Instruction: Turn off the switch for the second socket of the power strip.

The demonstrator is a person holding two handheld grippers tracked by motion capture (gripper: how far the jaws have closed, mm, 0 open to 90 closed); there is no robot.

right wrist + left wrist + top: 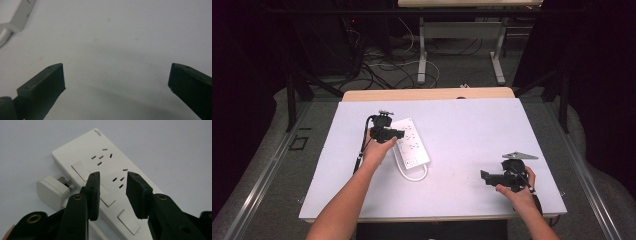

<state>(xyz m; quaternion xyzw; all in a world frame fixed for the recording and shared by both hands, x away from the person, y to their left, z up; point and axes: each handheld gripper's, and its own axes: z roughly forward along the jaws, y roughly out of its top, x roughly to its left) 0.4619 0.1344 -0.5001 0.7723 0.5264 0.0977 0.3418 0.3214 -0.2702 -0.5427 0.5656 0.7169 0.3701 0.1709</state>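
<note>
Two black, blocky jaws of the left gripper [111, 192] stand a little apart above a white power strip [110, 182], nothing pinched between them, apparently poised over its row of flat rocker switches. The strip, smooth hard plastic with rounded corners, lies flat on the pale matte table [472, 130] left of centre, its slotted sockets facing up. Its own white plug [51, 191] (three brass-coloured pins, chunky body) rests on the table just beside the strip's long edge, with the cord [414, 176] looped at the near end. The right gripper [486, 176] waits well apart at the table's near right, jaws spread wide over bare surface, seemingly kept clear of the work.
</note>
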